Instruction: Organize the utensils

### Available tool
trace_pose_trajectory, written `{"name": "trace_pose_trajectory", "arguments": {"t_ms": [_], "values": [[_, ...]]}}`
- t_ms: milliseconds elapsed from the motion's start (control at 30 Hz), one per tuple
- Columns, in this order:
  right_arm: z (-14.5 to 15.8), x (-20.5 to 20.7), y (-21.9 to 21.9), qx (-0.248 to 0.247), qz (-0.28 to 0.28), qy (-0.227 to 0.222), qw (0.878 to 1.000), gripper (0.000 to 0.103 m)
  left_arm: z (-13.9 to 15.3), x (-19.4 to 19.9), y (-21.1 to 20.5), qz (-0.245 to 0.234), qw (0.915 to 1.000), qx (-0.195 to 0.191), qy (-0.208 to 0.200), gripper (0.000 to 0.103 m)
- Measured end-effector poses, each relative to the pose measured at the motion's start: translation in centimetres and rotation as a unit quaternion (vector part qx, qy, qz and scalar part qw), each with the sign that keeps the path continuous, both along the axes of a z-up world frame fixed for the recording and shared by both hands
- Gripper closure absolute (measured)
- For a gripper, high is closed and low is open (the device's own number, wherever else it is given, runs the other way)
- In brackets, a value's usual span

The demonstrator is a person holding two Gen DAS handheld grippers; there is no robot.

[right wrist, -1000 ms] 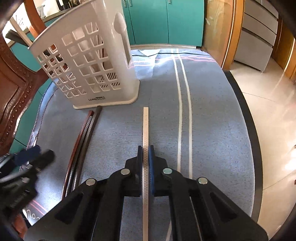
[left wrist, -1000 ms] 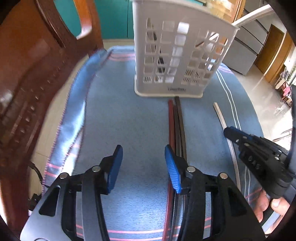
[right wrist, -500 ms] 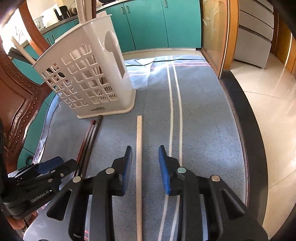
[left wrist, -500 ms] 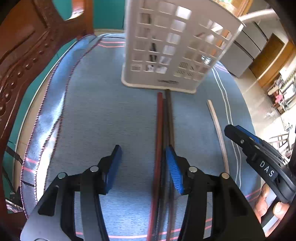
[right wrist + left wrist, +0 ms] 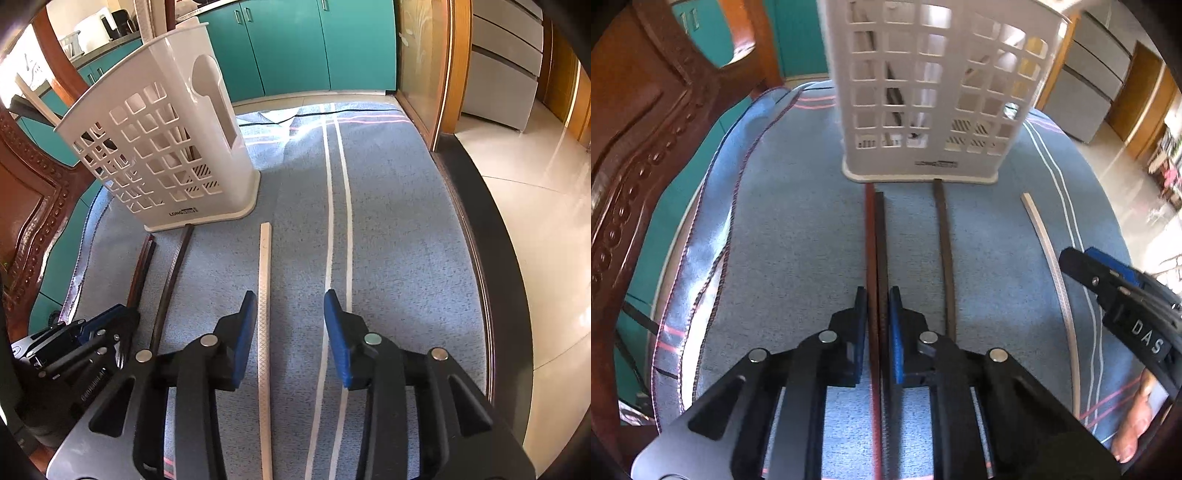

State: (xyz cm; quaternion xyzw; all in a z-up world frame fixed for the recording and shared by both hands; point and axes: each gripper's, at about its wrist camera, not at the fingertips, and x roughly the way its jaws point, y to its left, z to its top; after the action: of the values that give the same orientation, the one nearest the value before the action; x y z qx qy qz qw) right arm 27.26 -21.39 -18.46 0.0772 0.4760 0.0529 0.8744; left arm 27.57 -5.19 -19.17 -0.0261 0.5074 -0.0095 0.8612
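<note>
My left gripper is shut on two chopsticks, a red-brown and a dark one, lying side by side on the blue cloth. A third dark chopstick lies apart to their right. A white chopstick lies on the cloth between the fingers of my right gripper, which is open; it touches the left finger. The white slotted utensil holder stands upright just beyond the chopstick tips and holds several utensils. In the left wrist view the right gripper shows at the right.
A carved wooden chair back stands close on the left. The blue striped cloth covers a round table with a dark rim; tiled floor lies beyond on the right. Teal cabinets stand behind.
My left gripper moved right over the two chopsticks and closed on them; one dark chopstick now lies separate. My right gripper let go of the white chopstick and opened wide.
</note>
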Motion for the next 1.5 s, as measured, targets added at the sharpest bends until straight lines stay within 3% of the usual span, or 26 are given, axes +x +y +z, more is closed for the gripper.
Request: {"name": "trace_pose_trajectory", "arguments": {"t_ms": [333,867,1500], "values": [[-0.4,0.3,0.9,-0.005,0.008,0.007,1.000,0.064,1.8,-0.5,2.4,0.031,0.9987,-0.038,-0.015,0.090],[-0.8,0.5,1.8,-0.011,0.015,0.011,1.000,0.059,1.5,-0.4,3.6,0.045,0.9986,-0.026,-0.003,0.090],[-1.0,0.3,2.1,-0.012,0.018,0.011,1.000,0.054,-0.2,0.3,2.8,0.043,0.9990,0.007,0.013,0.071]]}}
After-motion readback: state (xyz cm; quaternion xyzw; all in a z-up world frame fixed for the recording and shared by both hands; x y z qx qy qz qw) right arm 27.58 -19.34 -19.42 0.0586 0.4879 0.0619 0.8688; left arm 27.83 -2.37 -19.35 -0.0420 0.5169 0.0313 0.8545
